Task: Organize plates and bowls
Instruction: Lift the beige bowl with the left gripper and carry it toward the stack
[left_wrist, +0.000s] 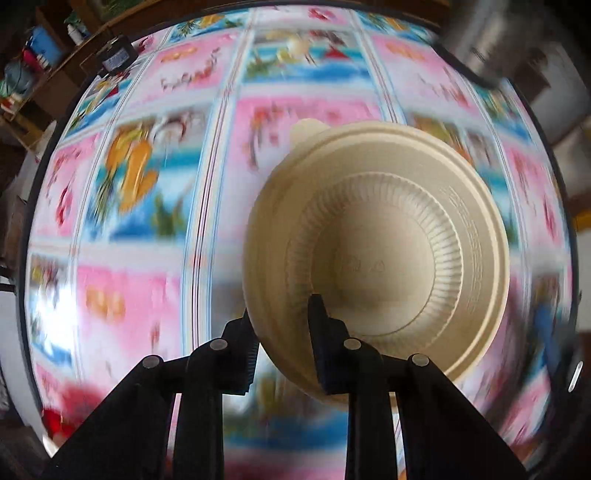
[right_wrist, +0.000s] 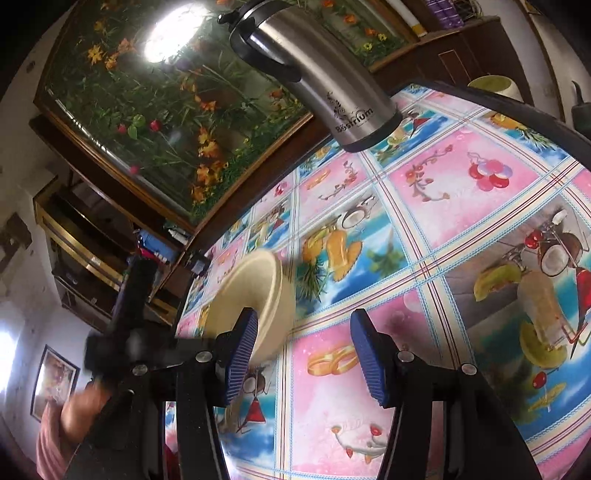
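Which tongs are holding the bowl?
The left tongs: they pinch the rim of the cream bowl; the right tongs gape open, empty.

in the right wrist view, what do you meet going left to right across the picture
left hand-held gripper → bowl → right hand-held gripper → flask → coconut drink print on the tablecloth
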